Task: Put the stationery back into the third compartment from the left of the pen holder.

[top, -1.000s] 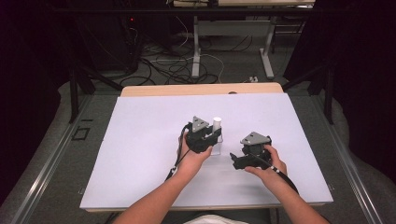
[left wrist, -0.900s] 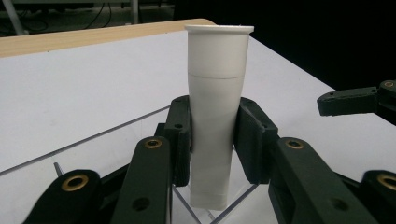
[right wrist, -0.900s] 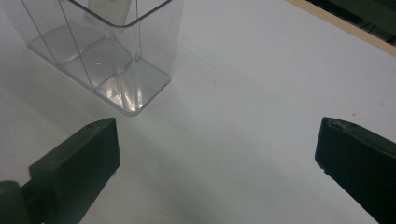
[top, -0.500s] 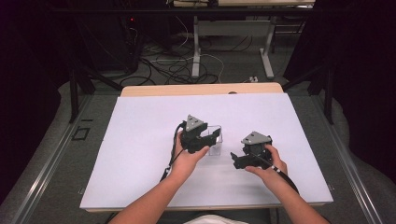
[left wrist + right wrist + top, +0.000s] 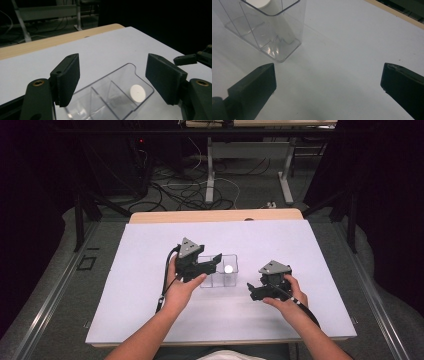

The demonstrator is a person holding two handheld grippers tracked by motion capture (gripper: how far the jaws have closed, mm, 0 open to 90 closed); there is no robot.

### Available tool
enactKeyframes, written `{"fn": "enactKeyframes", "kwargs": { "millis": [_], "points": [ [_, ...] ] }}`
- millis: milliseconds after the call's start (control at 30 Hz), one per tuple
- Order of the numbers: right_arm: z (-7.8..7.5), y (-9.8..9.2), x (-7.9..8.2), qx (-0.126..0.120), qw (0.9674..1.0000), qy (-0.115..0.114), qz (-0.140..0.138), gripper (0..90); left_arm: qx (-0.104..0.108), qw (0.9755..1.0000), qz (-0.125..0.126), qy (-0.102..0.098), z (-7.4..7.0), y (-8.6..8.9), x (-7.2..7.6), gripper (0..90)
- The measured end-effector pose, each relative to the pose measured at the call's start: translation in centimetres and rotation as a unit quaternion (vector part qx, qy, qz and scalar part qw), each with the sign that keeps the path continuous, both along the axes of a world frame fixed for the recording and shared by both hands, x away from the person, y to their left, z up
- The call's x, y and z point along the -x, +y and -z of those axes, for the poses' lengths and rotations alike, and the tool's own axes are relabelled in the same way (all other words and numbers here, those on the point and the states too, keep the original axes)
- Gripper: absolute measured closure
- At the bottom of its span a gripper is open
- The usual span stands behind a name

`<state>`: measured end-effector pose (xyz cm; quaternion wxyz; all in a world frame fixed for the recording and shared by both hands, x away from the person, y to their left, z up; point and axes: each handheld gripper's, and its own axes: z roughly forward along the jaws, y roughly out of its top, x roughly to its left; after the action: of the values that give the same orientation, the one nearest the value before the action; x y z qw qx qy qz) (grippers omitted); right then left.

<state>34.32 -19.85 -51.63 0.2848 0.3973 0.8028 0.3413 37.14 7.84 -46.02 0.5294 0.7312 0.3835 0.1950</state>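
I see my left tongs (image 5: 216, 260), jaws just opened and empty, above the clear divided bin (image 5: 220, 281) holding a white cylinder (image 5: 229, 268) mid-desk, while my wide-open, empty right tongs (image 5: 252, 290) rest at its four o'clock.

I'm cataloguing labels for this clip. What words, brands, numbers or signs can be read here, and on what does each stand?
None can be read in these views.
Clear divided container: no print on its walls.
White round cap inside it: plain, unmarked.
Left tool and right tool: black, no legible marking.
White table cover: blank.
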Motion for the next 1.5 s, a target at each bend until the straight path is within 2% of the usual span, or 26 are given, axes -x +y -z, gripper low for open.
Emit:
{"fn": "enactKeyframes", "kwargs": {
  "millis": [67, 133, 200, 367, 533, 733, 800, 867, 967, 1133, 1200, 1333, 1500],
  "points": [
    [0.0, 0.0, 0.0, 0.000, 1.0000, -0.001, 0.003, 0.0, -0.005, 0.9999, -0.012, -0.004, -0.1, 0.8, 0.0, 27.7],
    [0.0, -0.1, 0.0, -0.002, 1.0000, 0.002, 0.005, 0.0, 0.001, 0.9997, -0.023, 0.000, -0.1, 1.6, 0.0, 27.4],
    [-0.1, -0.1, 0.0, 0.001, 1.0000, 0.004, 0.006, 0.0, 0.006, 0.9995, -0.030, 0.011, -0.1, 2.5, -0.1, 27.0],
    [-0.1, -0.3, -0.1, -0.001, 1.0000, 0.002, 0.004, 0.0, 0.007, 0.9984, -0.048, 0.028, 0.1, 4.7, -0.3, 17.6],
    [-0.1, -0.3, -0.1, -0.003, 1.0000, 0.001, 0.005, 0.0, 0.012, 0.9964, -0.067, 0.051, 0.6, 6.7, -0.4, 11.9],
    [-0.1, -0.4, -0.2, -0.006, 1.0000, 0.002, 0.008, 0.0, 0.003, 0.9945, -0.082, 0.065, 1.4, 8.7, -0.4, 1.0],
    [-0.1, -0.5, -0.2, -0.007, 0.9999, 0.002, 0.009, 0.0, 0.003, 0.9937, -0.089, 0.069, 1.6, 9.3, -0.3, 0.3],
    [-0.1, -0.5, -0.2, -0.009, 0.9999, 0.002, 0.011, 0.0, -0.006, 0.9934, -0.091, 0.069, 1.8, 10.0, -0.2, 0.3],
    [-0.1, -0.6, -0.2, -0.008, 0.9999, 0.002, 0.013, 0.0, -0.009, 0.9918, -0.102, 0.077, 2.3, 10.9, -0.1, 0.3],
    [0.0, -0.7, -0.3, -0.011, 0.9998, 0.006, 0.017, 0.0, -0.026, 0.9886, -0.118, 0.090, 3.1, 12.6, 0.2, 0.3],
    [0.0, -0.7, -0.3, -0.011, 0.9996, 0.013, 0.021, 0.0, -0.027, 0.9873, -0.126, 0.093, 3.5, 13.2, 0.3, 0.3],
    [0.0, -1.0, -0.4, -0.015, 0.9996, 0.008, 0.020, 0.0, -0.029, 0.9850, -0.139, 0.099, 4.1, 14.5, 0.6, 0.3],
    [0.2, -1.0, -0.4, -0.017, 0.9994, 0.015, 0.027, 0.0, -0.033, 0.9820, -0.152, 0.108, 5.1, 15.8, 0.7, 0.3]
  ]
}}
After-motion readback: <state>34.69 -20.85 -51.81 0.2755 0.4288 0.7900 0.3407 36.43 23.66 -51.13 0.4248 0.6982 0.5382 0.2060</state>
